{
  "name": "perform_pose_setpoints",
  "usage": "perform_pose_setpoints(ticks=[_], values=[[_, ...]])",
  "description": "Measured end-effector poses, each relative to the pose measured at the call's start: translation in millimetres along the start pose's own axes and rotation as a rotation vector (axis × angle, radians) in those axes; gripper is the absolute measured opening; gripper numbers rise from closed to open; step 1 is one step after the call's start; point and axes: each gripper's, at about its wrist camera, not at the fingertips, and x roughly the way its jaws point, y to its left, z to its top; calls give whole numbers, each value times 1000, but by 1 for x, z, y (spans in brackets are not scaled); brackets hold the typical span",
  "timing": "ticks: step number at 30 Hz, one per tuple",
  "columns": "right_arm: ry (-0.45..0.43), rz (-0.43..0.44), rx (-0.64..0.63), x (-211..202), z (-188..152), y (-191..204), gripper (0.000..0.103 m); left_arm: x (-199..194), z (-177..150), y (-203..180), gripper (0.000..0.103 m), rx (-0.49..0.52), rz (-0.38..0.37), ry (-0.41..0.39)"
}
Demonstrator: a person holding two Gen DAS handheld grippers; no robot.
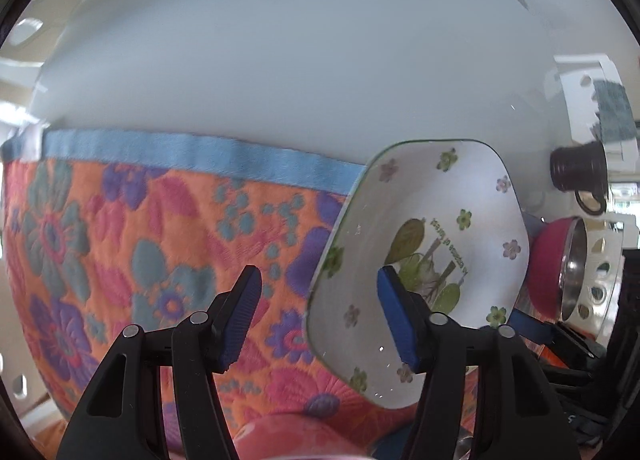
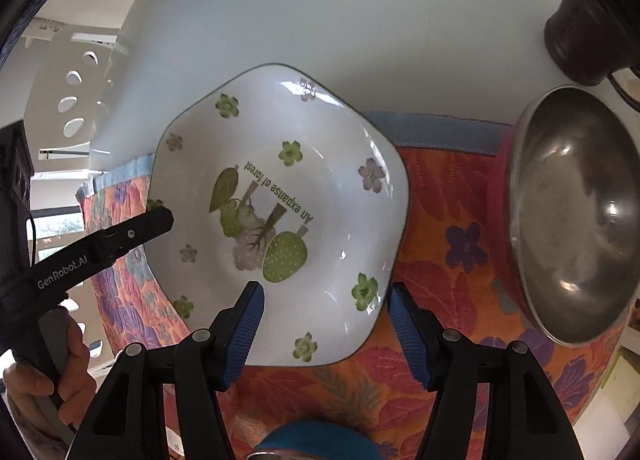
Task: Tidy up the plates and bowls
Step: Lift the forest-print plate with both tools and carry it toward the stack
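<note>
A white, wavy-rimmed plate (image 2: pixel 320 164) with green and lilac flowers and a forest print lies over the far edge of the floral mat (image 2: pixel 440 220). My right gripper (image 2: pixel 325 292) is open and straddles the plate's near right corner, with one pad over the plate and one outside its rim. In the left wrist view, my left gripper (image 1: pixel 319 280) is open astride the left rim of the plate (image 1: pixel 440 220). Its right pad is over the plate and its left pad is over the mat (image 1: pixel 140 240). One of the left gripper's fingers (image 2: pixel 152 222) shows at the plate's left edge.
A steel bowl with a pink outside (image 2: pixel 572 220) (image 1: pixel 560 268) stands on the mat right of the plate. A dark mug (image 2: pixel 580 40) (image 1: pixel 576 168) sits on the white table (image 2: pixel 360 0) beyond it. A blue bowl (image 2: pixel 316 440) is at the near edge. A hand (image 2: pixel 68 360) holds the left gripper.
</note>
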Motion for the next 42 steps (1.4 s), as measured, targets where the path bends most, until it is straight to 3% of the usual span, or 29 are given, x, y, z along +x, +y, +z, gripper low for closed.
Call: perform_pose_setpoints(ticks=[5,15,17,21,32,38,42], values=[[-10,28,11,14,6,-6,62,13,3,-15,50,38,-22,-1],[-36,128,59,27,18,-10,64,28,11,-22,48,68,-9,-16],[-44,146,74,26,19,-13,63,27,11,-26,40,89,0,-32],[-83,109,7,20,16,-7,61,31,5,-47,41,168,64,-53],[-98,99,-75,15,20,10,61,26,-12,-52,40,221,46,-62],[-91,83,-136,10,16,24,61,15,-21,-52,40,260,75,-95],[-89,82,-154,10,13,33,61,-1,-23,-43,40,272,54,-119]])
